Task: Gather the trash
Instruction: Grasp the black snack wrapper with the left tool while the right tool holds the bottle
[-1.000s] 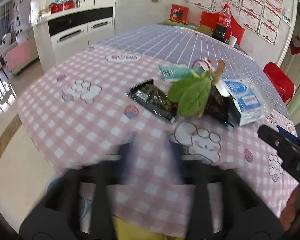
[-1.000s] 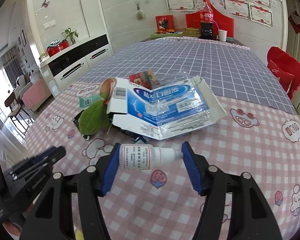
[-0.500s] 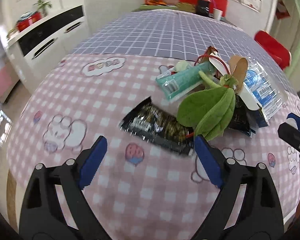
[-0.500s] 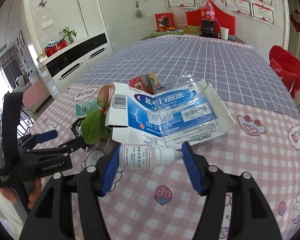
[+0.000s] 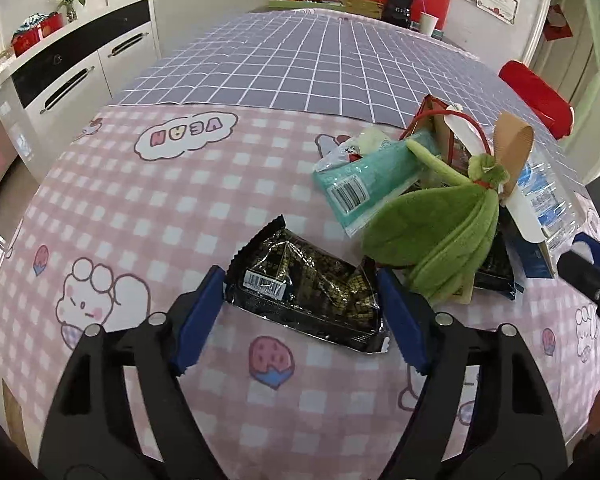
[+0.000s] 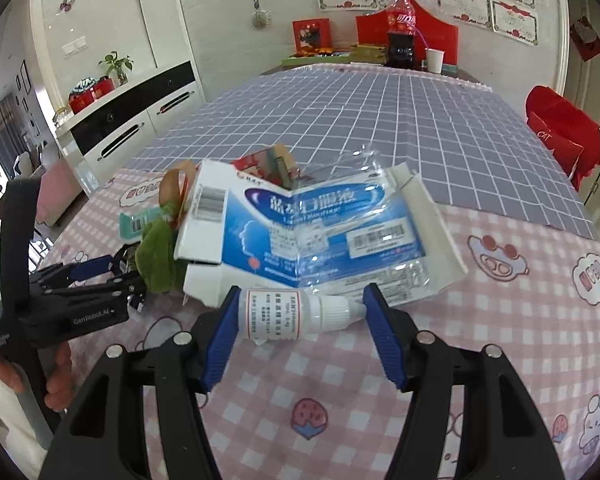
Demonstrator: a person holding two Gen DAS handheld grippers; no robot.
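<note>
Two hand-held grippers are over a table (image 5: 112, 208) covered in pink checked cloth, with a purple grid cloth beyond it.

Left hand-held gripper (image 5: 300, 288): jaws closing around a black snack wrapper (image 5: 308, 288) that lies flat on the pink cloth. The blue pads stand at the wrapper's two side edges; firm pressure on it is not evident. In the right wrist view a person's hand (image 6: 56, 380) grasps this gripper's handle at the left edge.

Right hand-held gripper (image 6: 298, 314): clenched on a small white dropper bottle (image 6: 292, 312), held crosswise, base against the left pad and cap tip against the right pad, above the cloth.

Remaining trash pile, just beyond the black wrapper: a green plush leaf (image 5: 440, 236), a teal packet with a barcode (image 5: 360, 180), a flattened blue-and-white carton (image 6: 300, 232) with a clear plastic blister lying on it, and a second dark wrapper (image 5: 496, 272) partly under the leaf. The leaf overlaps the teal packet.

Far end of the table: a cola bottle (image 6: 402, 28) and a paper cup (image 6: 434, 60).
</note>
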